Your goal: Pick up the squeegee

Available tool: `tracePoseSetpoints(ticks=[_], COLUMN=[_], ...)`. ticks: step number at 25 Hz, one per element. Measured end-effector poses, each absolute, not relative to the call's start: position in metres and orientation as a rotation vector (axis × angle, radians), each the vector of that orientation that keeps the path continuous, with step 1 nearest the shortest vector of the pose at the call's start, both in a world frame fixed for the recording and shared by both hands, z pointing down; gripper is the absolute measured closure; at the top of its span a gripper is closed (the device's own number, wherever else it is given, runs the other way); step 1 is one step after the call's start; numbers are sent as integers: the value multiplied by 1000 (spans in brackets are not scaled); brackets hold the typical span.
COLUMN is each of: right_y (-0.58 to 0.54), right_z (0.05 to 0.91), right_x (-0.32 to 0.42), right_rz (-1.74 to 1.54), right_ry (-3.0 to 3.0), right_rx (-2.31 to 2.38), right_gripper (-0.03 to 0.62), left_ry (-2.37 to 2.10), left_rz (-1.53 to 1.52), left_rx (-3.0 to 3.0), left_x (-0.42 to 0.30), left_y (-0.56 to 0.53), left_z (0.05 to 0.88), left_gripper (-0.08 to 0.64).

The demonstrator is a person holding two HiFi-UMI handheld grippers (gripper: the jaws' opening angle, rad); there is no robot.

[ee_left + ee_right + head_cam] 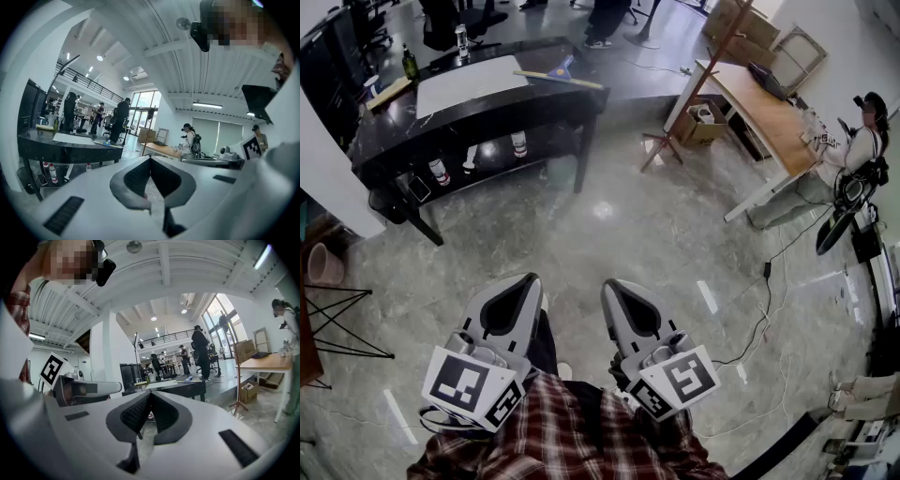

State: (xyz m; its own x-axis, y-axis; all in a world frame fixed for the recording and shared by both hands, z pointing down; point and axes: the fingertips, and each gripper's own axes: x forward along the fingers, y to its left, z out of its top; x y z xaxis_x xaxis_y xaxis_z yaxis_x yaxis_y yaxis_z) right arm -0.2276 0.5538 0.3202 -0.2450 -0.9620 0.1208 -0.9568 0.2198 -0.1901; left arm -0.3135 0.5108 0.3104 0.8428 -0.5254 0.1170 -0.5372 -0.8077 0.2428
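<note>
The squeegee point(555, 74), a long yellow handle with a blue part, lies on the far right of a black table point(487, 108), next to a white sheet point(471, 84). It shows small and far off in the left gripper view point(107, 143) and the right gripper view point(188, 379). My left gripper point(530, 279) point(150, 158) and right gripper point(610, 285) point(150, 394) are held side by side close to my body, pointing toward the table over the bare floor. Both are shut with nothing between their jaws, far from the squeegee.
Bottles point(518, 143) stand on the table's lower shelf. A wooden desk point(759, 103), a cardboard box point(701, 122) and a wooden stand point(680, 112) are at the right, with a person point(853, 155) beside them. Cables point(769, 309) trail across the floor. A black metal frame point(337, 323) stands at the left.
</note>
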Motion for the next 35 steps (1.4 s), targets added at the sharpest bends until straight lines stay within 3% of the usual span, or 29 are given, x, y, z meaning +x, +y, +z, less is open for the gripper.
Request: tracePoseSetpoints(ticks=[13, 20, 35], right_y=[338, 278, 153], right_z=[304, 305, 283], right_x=[-181, -153, 17], right_rz=[-288, -320, -277], right_ry=[2417, 2372, 2502], right_rx=[-1913, -1919, -1820], right_gripper=[581, 581, 581], left_ry=[-792, -753, -882], left_rz=[31, 71, -16], left_rx=[2835, 2844, 2788], left_x=[-268, -238, -75], left_y=[298, 236, 121], left_z=[287, 289, 275], left_gripper=[549, 549, 549])
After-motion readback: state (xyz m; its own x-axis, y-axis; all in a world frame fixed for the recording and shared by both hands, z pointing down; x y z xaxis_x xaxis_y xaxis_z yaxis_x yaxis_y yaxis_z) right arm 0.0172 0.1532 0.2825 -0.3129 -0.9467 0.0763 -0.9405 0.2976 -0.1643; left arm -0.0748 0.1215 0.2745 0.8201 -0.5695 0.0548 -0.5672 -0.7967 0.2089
